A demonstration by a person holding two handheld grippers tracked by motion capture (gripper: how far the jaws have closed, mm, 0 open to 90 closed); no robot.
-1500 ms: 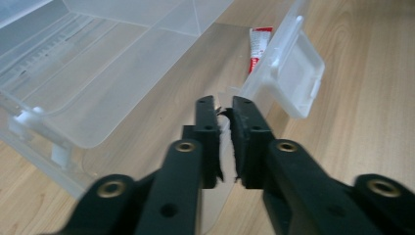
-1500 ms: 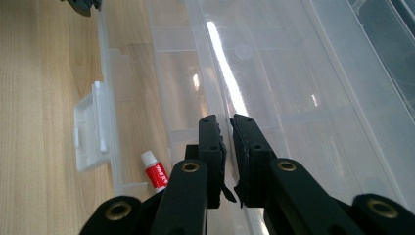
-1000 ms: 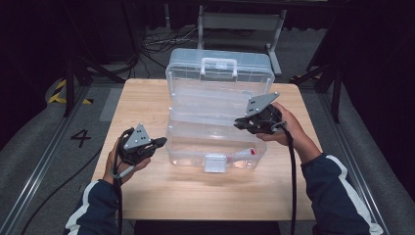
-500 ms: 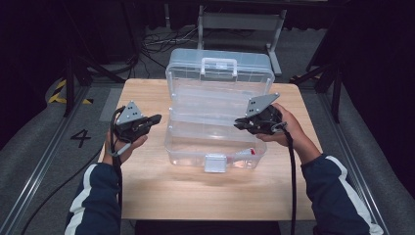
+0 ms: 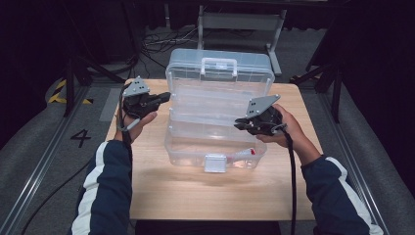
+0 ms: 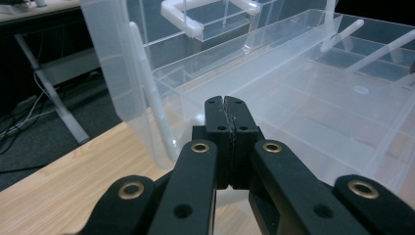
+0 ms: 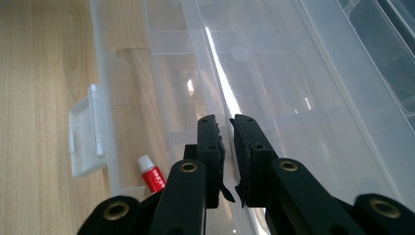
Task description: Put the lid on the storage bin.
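Two pairs of jaws, two different states. The left gripper's jaws are pressed flat together with nothing between them, and they hang in the air just short of the box's left end, where the raised lid meets the upper shelf. The right gripper's jaws stand a sliver apart. The thin rim of the tray runs straight into that gap, so they look clamped on it at the tray's right end, though the contact itself is hard to make out.

The clear box sits open in the middle of the table, lid tilted back, tray lifted above the bottom compartment. A small red-and-white tube lies in that compartment near the front wall, close to the white latch.

The step in hand looks like working the tray: the right hand steadies one end while the left comes to the other. Next, the left jaws would have to part, line up with the tray's near rim and close on it, so both ends travel level and the hinged arms do not twist.
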